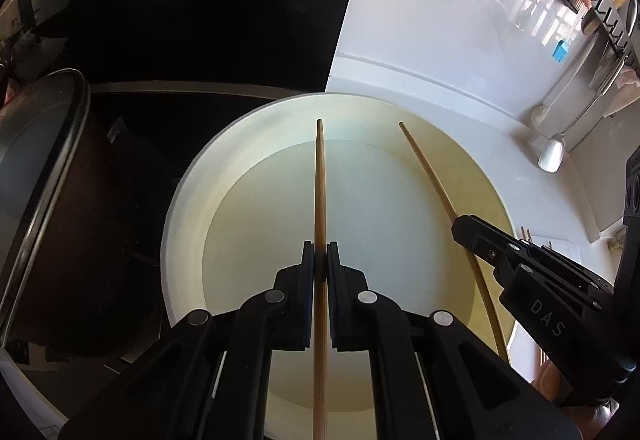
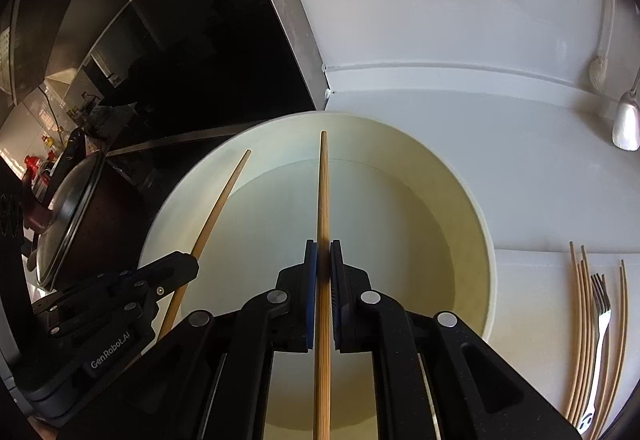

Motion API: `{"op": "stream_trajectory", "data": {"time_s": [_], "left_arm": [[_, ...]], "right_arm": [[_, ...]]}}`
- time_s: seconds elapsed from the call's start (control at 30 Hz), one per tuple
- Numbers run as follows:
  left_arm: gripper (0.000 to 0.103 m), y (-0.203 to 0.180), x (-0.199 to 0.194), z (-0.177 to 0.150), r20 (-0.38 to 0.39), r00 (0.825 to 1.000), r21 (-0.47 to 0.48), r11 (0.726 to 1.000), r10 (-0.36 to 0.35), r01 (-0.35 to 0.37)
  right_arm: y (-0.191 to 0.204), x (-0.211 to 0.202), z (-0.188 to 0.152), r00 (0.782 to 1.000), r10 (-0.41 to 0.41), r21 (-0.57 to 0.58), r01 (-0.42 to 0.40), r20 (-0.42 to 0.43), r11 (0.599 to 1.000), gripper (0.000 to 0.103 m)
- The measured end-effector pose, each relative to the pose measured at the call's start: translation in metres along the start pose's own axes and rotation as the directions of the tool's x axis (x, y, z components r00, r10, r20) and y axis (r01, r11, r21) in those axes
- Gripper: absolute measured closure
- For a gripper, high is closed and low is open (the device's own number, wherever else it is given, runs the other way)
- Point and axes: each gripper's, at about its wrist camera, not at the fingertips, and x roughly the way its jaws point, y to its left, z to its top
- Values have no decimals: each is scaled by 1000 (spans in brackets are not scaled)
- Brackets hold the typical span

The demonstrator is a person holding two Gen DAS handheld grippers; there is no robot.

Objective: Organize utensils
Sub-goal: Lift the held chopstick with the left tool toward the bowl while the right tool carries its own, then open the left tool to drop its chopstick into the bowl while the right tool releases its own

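Note:
My left gripper [image 1: 321, 254] is shut on a wooden chopstick [image 1: 320, 179] and holds it over a large white bowl [image 1: 184, 199]. My right gripper [image 2: 323, 254] is shut on a second wooden chopstick [image 2: 323, 191] over the same bowl [image 2: 476, 207]. Both sticks point toward the bowl's far rim. The right gripper [image 1: 464, 226] and its stick [image 1: 428, 167] show at the right of the left wrist view. The left gripper [image 2: 188, 264] and its stick [image 2: 220, 203] show at the left of the right wrist view.
Several loose chopsticks [image 2: 580, 320] and a fork [image 2: 600, 324] lie on the white counter right of the bowl. A spoon [image 2: 626, 119] lies farther back. A lidded dark pot [image 1: 40, 179] stands on the black cooktop at left. A dish rack [image 1: 608, 15] stands far right.

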Motion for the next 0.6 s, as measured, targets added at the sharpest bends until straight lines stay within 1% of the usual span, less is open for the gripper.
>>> {"op": "stream_trajectory", "data": {"time_s": [0.07, 0.2, 0.37, 0.5, 0.6], "left_arm": [[96, 2, 10, 2, -18, 1000, 12, 1000, -14, 14], [96, 3, 30, 4, -58, 998, 27, 1000, -15, 17], [96, 3, 47, 4, -109, 994, 41, 999, -6, 11], [96, 2, 57, 5, -146, 989, 52, 999, 5, 2], [96, 3, 61, 5, -157, 988, 55, 998, 9, -1]], "right_arm": [[1, 14, 3, 1000, -6, 22, 6, -29, 1000, 97], [-4, 34, 5, 997, -20, 61, 24, -78, 998, 97], [-5, 47, 5, 991, -46, 65, 54, -127, 996, 97], [-7, 56, 4, 984, -51, 73, 64, -168, 995, 97], [-8, 60, 2, 979, -51, 81, 68, -195, 994, 97]]}}
